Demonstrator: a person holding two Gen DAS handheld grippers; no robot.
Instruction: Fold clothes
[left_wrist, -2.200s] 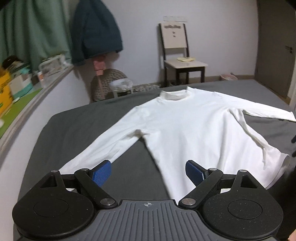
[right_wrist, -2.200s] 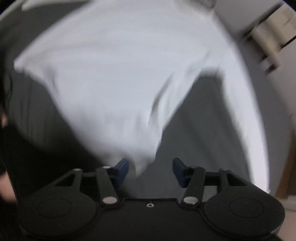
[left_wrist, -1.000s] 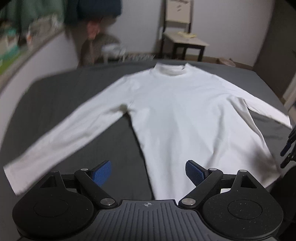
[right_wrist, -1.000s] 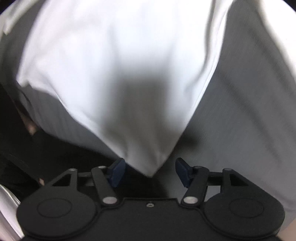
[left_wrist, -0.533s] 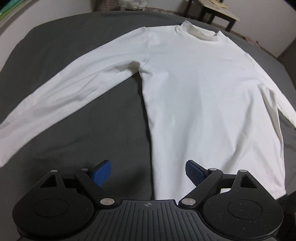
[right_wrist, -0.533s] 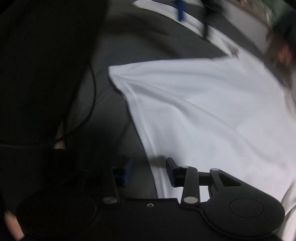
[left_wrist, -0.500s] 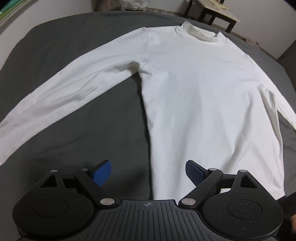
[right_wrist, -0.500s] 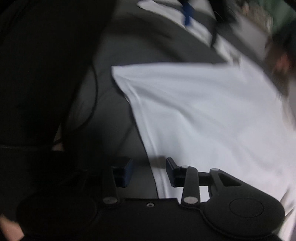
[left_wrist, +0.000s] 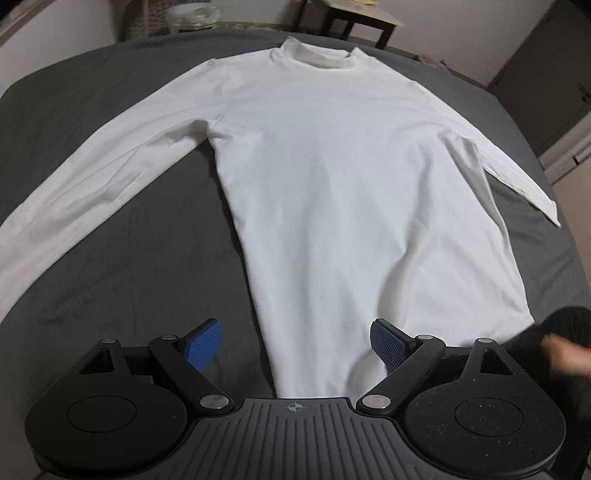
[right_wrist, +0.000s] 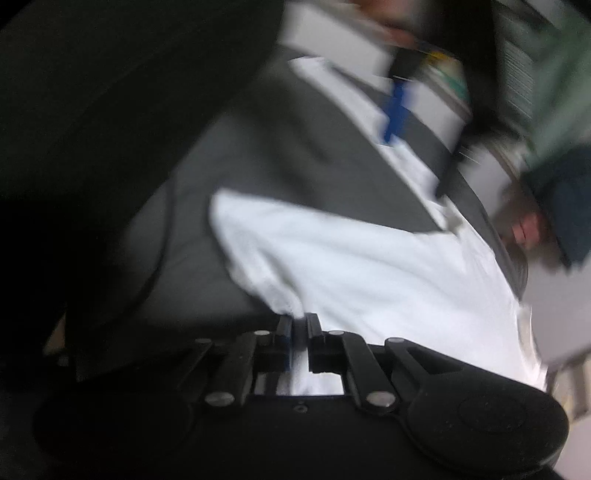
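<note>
Currently, left wrist view: white long-sleeve turtleneck (left_wrist: 332, 177) lies flat, front up, on the dark grey bed sheet (left_wrist: 122, 273), collar toward the far edge, hem at the near edge. One sleeve runs out toward the left edge; the other lies along the body's right side, cuff near the right edge. Left gripper (left_wrist: 293, 345) hangs over the hem's left corner, blue pads (left_wrist: 203, 345) spread wide, touching nothing; the hem edge sits between them. A dark sleeve and blurred hand (left_wrist: 565, 356) show at the near right, by the hem's other corner.

Right wrist view, motion-blurred: right gripper (right_wrist: 298, 334) is closing, fingers (right_wrist: 314, 332) nearly together with white shirt fabric pinched between them at the hem's near edge. Shirt spreads away across the sheet. Left gripper's blue pad shows far off over the sleeve. Dark clothing of the person (right_wrist: 110, 110) fills the left of the view.
</note>
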